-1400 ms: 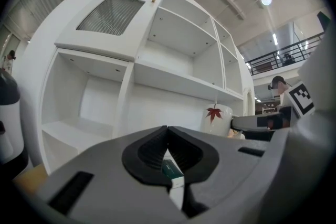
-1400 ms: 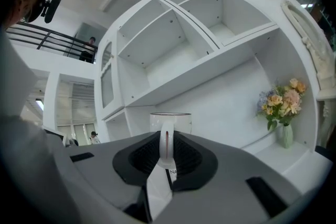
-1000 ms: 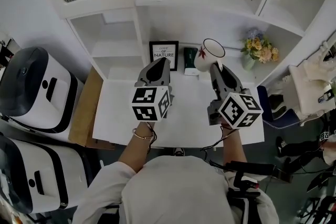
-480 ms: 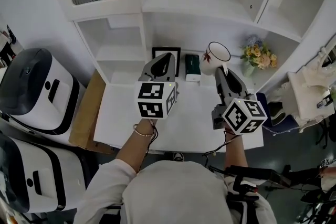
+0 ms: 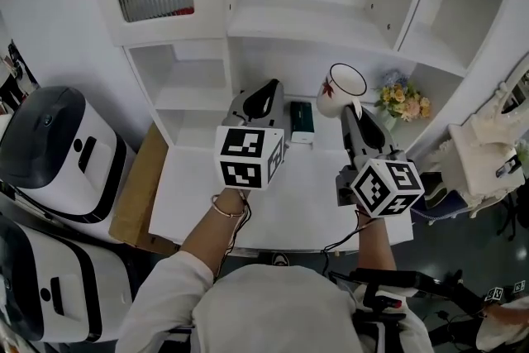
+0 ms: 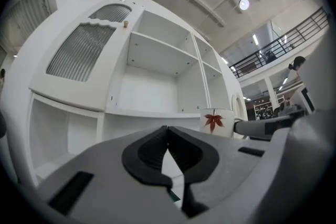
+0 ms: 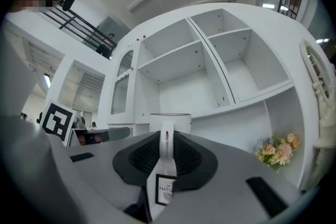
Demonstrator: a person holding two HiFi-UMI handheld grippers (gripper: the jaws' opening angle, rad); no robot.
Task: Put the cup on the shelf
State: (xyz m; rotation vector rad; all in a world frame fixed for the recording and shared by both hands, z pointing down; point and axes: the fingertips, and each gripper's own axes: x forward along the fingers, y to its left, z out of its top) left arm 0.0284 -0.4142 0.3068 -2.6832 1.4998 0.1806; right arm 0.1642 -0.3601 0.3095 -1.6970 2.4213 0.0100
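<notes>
A white cup [image 5: 340,89] with a red leaf print hangs in the air in front of the white shelf unit [image 5: 307,19], level with the lower open bay. My right gripper [image 5: 352,108] is shut on the cup's handle [image 7: 166,140], and the cup body [image 7: 170,121] stands upright just past the jaws. My left gripper [image 5: 268,92] is held up beside it to the left, shut with nothing between its pads [image 6: 168,134]. From the left gripper view the cup [image 6: 217,121] shows at the right, with the empty shelf bays behind it.
A white table [image 5: 302,198] lies below both grippers. At its back stand a green box [image 5: 302,118] and a bunch of flowers [image 5: 404,99]. Two white machines [image 5: 51,146] and a cardboard sheet [image 5: 137,178] are at the left. A chair with a bag [image 5: 483,153] is at the right.
Both grippers have risen a little toward the shelf, the cup going with the right one. The framed picture is now hidden behind the left gripper.
</notes>
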